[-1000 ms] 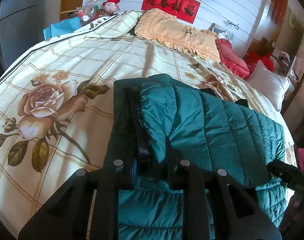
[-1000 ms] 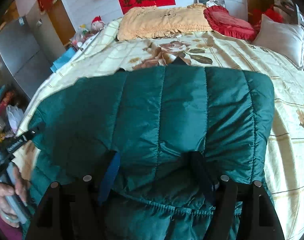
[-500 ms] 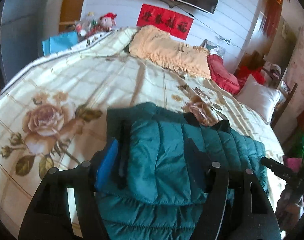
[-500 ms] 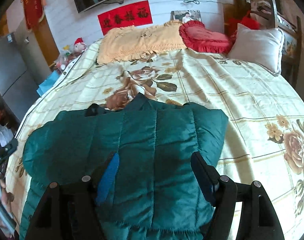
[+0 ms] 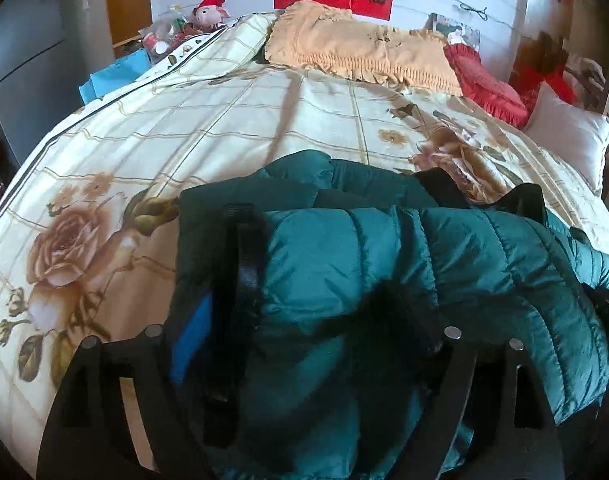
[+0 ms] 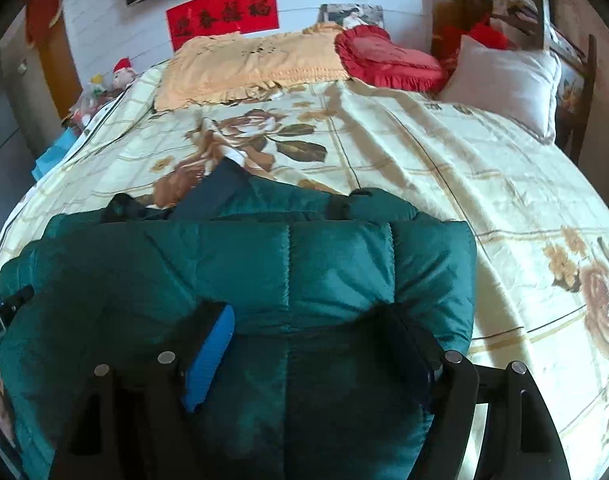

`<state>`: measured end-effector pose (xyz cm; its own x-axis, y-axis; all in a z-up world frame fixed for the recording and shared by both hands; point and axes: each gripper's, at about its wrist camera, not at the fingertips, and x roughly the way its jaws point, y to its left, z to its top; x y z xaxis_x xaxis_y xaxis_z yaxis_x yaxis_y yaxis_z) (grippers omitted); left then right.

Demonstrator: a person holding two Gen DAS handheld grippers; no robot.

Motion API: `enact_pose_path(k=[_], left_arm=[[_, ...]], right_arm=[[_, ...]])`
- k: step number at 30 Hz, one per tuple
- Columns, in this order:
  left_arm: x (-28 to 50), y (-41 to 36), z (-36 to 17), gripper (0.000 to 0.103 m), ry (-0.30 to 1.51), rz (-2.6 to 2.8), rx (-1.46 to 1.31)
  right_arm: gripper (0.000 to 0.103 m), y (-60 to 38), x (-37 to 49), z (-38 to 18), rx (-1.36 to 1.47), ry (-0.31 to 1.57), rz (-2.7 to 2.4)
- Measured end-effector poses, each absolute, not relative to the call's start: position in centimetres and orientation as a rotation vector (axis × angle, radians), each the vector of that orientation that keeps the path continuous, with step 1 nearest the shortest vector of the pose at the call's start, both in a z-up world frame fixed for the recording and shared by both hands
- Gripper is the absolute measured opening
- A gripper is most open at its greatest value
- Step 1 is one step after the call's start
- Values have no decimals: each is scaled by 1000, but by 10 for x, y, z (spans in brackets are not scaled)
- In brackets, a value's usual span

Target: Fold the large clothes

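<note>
A teal quilted jacket (image 5: 484,260) lies folded on the flowered bedspread (image 5: 184,140), near its front edge. My left gripper (image 5: 300,320) hangs over the jacket's left end. Its jaws are opening wide, with a puffy fold and a black strap (image 5: 240,264) lying between them, not pinched. In the right wrist view the jacket (image 6: 144,264) fills the lower half. My right gripper (image 6: 310,340) stands over its right end, jaws opening a little, the cloth bulging between the blue pad (image 6: 212,352) and the dark finger (image 6: 408,344).
A yellow frilled pillow (image 5: 360,48), a red heart cushion (image 5: 484,84) and a white pillow (image 5: 564,136) lie at the head of the bed. Toys and a blue bag (image 5: 116,76) crowd the far left. A wooden chair (image 6: 584,80) stands at the right.
My left gripper has let go of the jacket fold it pinched and its jaws have spread wide. Both grippers drew back from the jacket, then came close over it again.
</note>
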<state>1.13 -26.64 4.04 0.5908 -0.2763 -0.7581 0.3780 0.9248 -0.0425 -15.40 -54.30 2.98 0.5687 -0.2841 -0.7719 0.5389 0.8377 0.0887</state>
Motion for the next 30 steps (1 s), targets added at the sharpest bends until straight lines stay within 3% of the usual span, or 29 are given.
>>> enact_pose_path(k=[8,17,24,30], left_arm=[[12,-268,33,88,844,-392,133],[13,-268,32,88,846,-393,131],[13,-266,30,90,846,-418,116],[11,-268,28,92,838,-423,124]], right_arm=[[77,-542,-148,25,308,858,-510],[77,-491,-175,91,278,765,-390],[78,-449,-145,45,180,919,-350],[80,-447,-149,22,159,895,-382]])
